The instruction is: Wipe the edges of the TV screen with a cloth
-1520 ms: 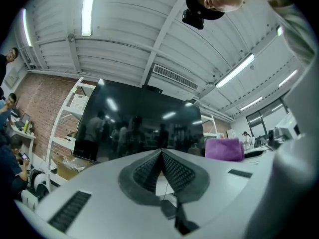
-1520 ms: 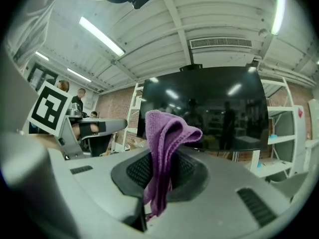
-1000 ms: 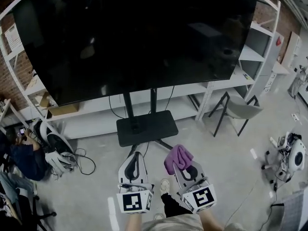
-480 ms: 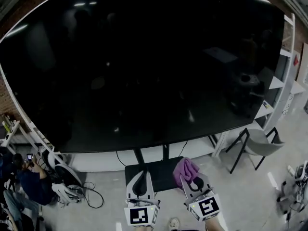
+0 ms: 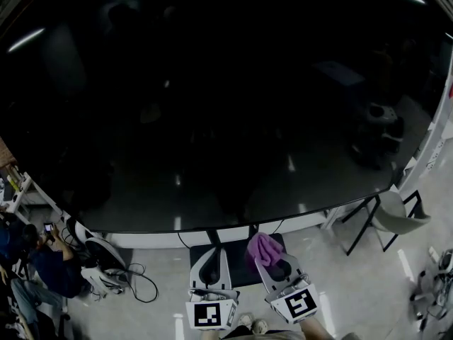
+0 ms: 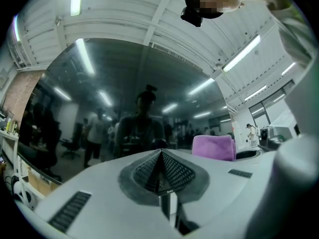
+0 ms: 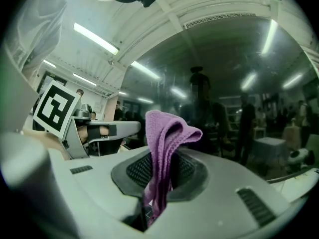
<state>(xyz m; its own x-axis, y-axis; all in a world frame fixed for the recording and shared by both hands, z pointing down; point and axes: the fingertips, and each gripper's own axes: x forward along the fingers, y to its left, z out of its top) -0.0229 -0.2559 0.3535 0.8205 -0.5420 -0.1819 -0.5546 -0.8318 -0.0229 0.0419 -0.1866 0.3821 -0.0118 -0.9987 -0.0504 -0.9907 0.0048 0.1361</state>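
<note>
The big dark TV screen (image 5: 226, 98) fills most of the head view; its bottom edge (image 5: 233, 225) curves just above both grippers. My right gripper (image 5: 272, 259) is shut on a folded purple cloth (image 5: 263, 248), which sticks up from between its jaws (image 7: 167, 148) a short way below that edge. My left gripper (image 5: 210, 261) sits beside it, jaws pressed together with nothing in them (image 6: 160, 171). In the left gripper view the purple cloth (image 6: 213, 147) shows at the right. Both gripper views face the reflective screen (image 7: 224, 83).
The TV's black stand base (image 5: 237, 261) lies on the floor under the grippers. A person (image 5: 42, 261) sits at lower left near cables (image 5: 134, 278). A grey chair (image 5: 393, 218) and white shelving (image 5: 435, 147) stand at the right.
The view has closed in on the TV: the screen now fills the frame and its bottom edge has come down close above both grippers. The cloth stays held in the right gripper.
</note>
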